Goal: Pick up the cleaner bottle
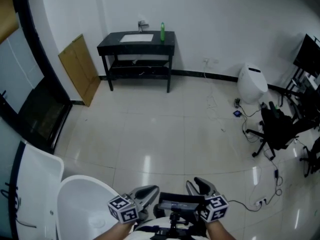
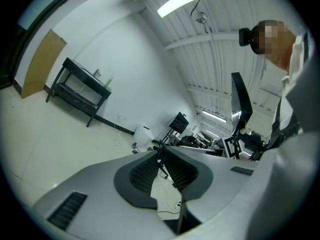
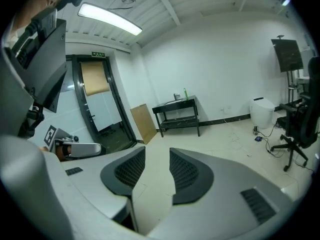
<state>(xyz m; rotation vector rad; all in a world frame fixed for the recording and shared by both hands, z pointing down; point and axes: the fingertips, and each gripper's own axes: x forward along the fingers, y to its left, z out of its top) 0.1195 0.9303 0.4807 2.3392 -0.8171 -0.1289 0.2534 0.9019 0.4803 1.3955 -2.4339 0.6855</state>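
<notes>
The cleaner bottle point(image 1: 162, 32) is slim and green and stands upright on the right end of a black sink table point(image 1: 114, 46) against the far wall. It shows small in the left gripper view point(image 2: 109, 80) and in the right gripper view point(image 3: 185, 93). Both grippers sit at the bottom of the head view, a wide stretch of floor away from the table. My left gripper point(image 1: 146, 194) has its pad tips touching with nothing held point(image 2: 161, 153). My right gripper point(image 1: 200, 186) has a clear gap between its pads, and only floor shows through it point(image 3: 157, 156).
A wooden board point(image 1: 80, 69) leans on the wall left of the table. A white bin point(image 1: 252, 83), a black office chair point(image 1: 277, 126) and floor cables with a power strip point(image 1: 260, 202) lie to the right. A white rounded seat point(image 1: 75, 199) is at my lower left.
</notes>
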